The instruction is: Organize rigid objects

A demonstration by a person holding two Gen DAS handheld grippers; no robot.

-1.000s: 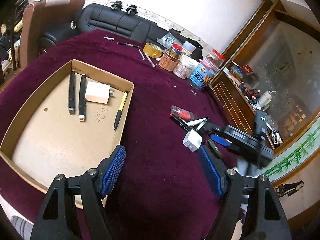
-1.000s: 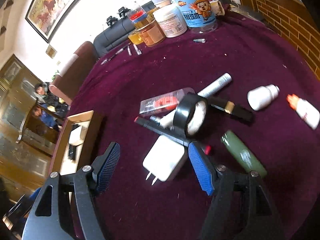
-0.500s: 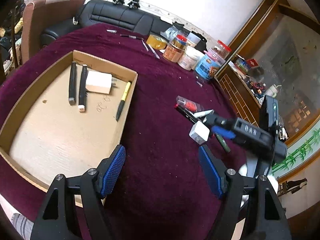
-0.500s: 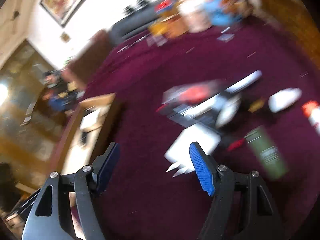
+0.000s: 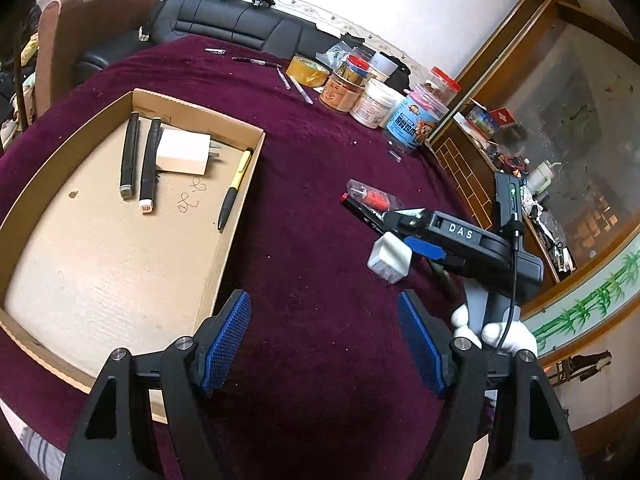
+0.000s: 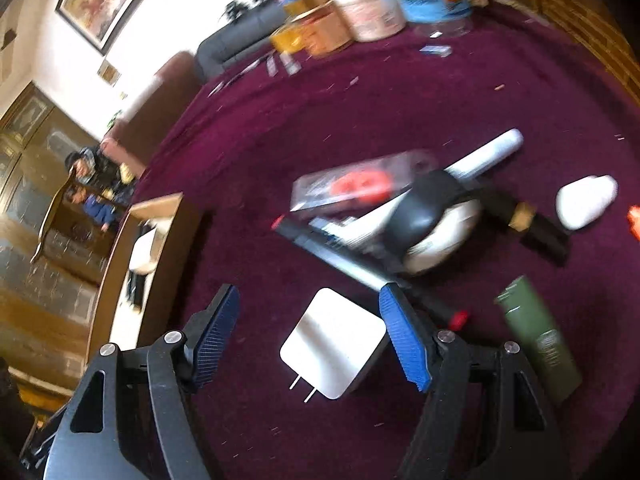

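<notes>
my right hand-held gripper [image 6: 310, 334] is released, jaws wide, with the white charger [image 6: 334, 356] lying flat on the maroon bench [image 6: 360, 112] between them; the right pad [image 6: 404, 340] sits just beside its edge, and i cannot tell if it touches. just beyond it lie a black marker [image 6: 340, 258] and a tape roll [image 6: 436, 220]. my left hand-held gripper [image 5: 324, 344] hangs released over bare cloth, near the cardboard tray [image 5: 24, 208], which holds another charger [image 5: 182, 156] and pens [image 5: 129, 154]

A white charger [image 6: 334, 356] lies between the right gripper's [image 6: 310, 336] open jaws.
</notes>
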